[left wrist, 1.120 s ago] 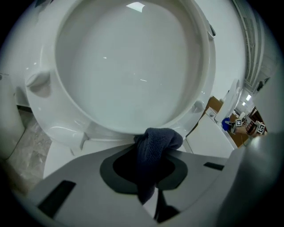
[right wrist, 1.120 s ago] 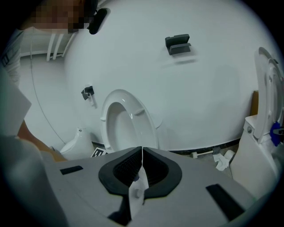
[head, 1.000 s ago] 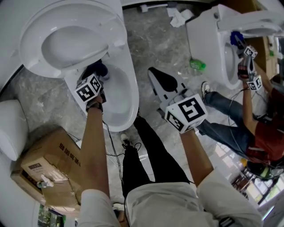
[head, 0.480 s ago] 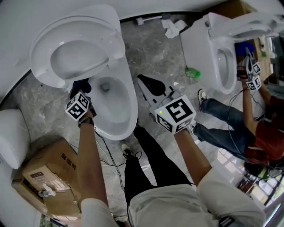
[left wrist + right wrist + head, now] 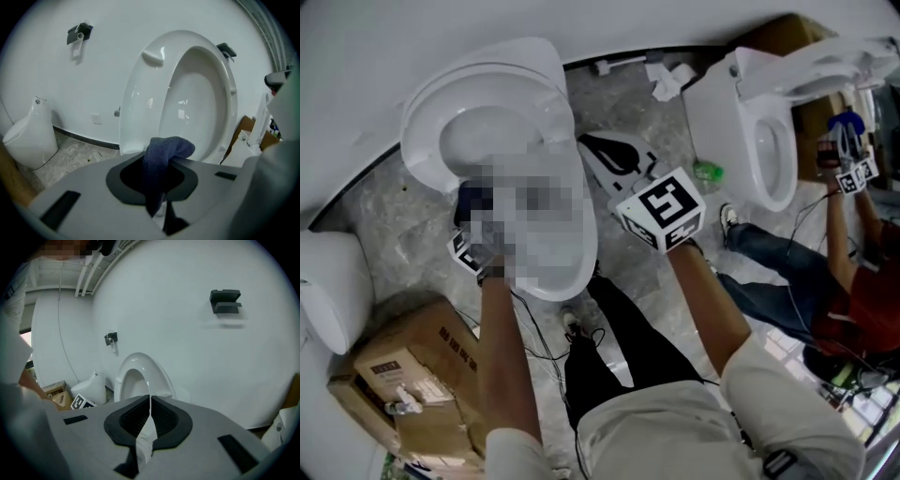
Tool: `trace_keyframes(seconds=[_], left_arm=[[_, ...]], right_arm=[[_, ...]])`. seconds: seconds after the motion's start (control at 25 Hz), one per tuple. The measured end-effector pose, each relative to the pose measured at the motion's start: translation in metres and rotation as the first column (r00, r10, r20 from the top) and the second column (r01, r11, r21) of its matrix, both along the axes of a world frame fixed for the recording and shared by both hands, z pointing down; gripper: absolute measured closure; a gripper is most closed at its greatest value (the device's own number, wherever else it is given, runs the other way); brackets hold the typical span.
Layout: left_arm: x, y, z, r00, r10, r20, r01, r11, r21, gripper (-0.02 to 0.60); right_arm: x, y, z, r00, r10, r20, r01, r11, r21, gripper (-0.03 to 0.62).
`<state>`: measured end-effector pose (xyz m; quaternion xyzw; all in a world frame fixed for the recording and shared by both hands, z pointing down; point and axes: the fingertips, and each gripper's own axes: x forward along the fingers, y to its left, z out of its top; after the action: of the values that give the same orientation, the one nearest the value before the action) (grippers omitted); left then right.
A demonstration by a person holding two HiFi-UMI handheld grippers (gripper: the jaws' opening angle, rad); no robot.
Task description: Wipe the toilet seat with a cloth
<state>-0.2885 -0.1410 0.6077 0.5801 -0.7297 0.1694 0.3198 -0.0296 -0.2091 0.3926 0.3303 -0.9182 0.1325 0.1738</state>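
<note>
Now the cloth (image 5: 161, 157) hangs clamped in the left gripper (image 5: 157, 174), just before the lower edge of the raised seat (image 5: 137, 98); contact is unclear. The right gripper (image 5: 149, 416) is closed and empty. Judged progress: wiping is under way, with the extent cleaned unreadable.

The head view looks steeply down over the person's arms onto the raised white plastic toilet seat (image 5: 530, 80) and the grey marbled floor (image 5: 623, 103). The left gripper view sits close to that seat (image 5: 140, 103), facing the plain white wall (image 5: 117, 28). The right gripper view faces the same seat (image 5: 139, 360) and wall (image 5: 178, 333) from farther back.
</note>
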Motion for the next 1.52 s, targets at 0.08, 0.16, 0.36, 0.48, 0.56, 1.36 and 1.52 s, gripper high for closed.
trace_keyframes(seconds=[0.08,0.16,0.36,0.48,0.56,1.36,1.52], left_arm=[[0.001,0.005,-0.023,1.0,-0.02,-0.007,0.02,0.999,0.045,0.538],[0.005,0.013,-0.048,1.0,-0.023,-0.008,0.024,0.996,0.085,0.538],[0.009,0.025,-0.116,0.999,-0.031,-0.011,0.032,0.984,0.178,0.539],[0.015,0.03,-0.148,0.999,-0.034,-0.012,0.036,0.974,0.223,0.54],[0.018,0.033,-0.163,1.0,-0.028,-0.008,0.029,0.971,0.238,0.54],[0.058,0.049,-0.242,0.995,0.099,0.035,-0.105,0.945,0.31,0.54],[0.048,0.056,-0.248,0.995,0.088,0.051,-0.099,0.947,0.305,0.54]], right_arm=[[-0.009,-0.008,-0.011,0.999,-0.04,0.016,0.04,0.999,0.006,0.563],[-0.019,-0.015,-0.022,0.996,-0.082,0.032,0.082,0.997,0.01,0.563],[-0.046,-0.049,-0.041,0.986,-0.168,-0.006,0.168,0.985,0.049,0.562],[-0.055,-0.065,-0.047,0.982,-0.185,-0.033,0.187,0.981,0.049,0.562],[-0.059,-0.073,-0.046,0.982,-0.184,-0.048,0.187,0.981,0.053,0.56],[-0.085,-0.094,0.0,0.874,-0.374,-0.311,0.372,0.926,-0.068,0.477],[-0.088,-0.102,0.003,0.868,-0.377,-0.324,0.378,0.924,-0.061,0.477]])
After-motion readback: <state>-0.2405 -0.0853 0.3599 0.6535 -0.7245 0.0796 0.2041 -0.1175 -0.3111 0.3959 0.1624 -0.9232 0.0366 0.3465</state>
